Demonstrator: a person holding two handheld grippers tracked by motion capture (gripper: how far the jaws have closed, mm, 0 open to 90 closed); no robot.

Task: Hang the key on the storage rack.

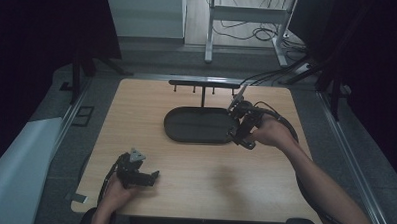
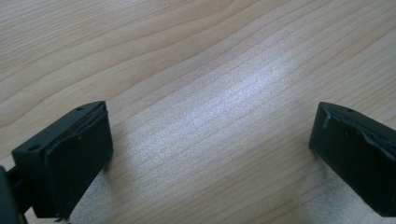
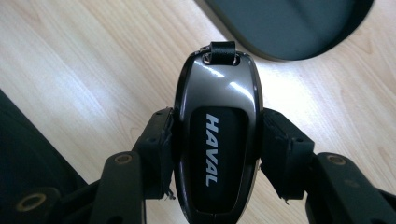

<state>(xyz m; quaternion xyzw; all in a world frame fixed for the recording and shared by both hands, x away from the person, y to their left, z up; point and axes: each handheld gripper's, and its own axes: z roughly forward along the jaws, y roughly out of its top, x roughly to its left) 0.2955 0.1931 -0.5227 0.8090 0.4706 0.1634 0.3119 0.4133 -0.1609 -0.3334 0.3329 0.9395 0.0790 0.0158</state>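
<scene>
You are holding a key fob point(image 3: 217, 140) in your right gripper point(image 3: 217, 149), with the two jaws pressing on its left and right sides. In the right gripper view the fob is glossy and dark, with the word HAVAL running along a black panel on its face and a small black strap loop point(image 3: 222, 50) at its far end. The fob is sitting above the wooden tabletop point(image 3: 93, 70), and its loop end is pointing toward the rim of the dark oval tray point(image 3: 289, 28), which is lying just beyond it.

In the high view your right gripper point(image 1: 243, 124) is hanging at the right end of the tray point(image 1: 198, 124), with your hand point(image 1: 270, 133) wrapping around it from the right. Whether the fob is touching the tray cannot be told from here. Behind the tray a black rack point(image 1: 204, 85) with small pegs is standing near the far edge of the tabletop point(image 1: 194, 172).

Your left gripper point(image 1: 143, 176) is resting low at the near left of the tabletop, well apart from the tray. In the left gripper view its jaws are standing wide apart with nothing between them but bare wood point(image 2: 210, 107).
</scene>
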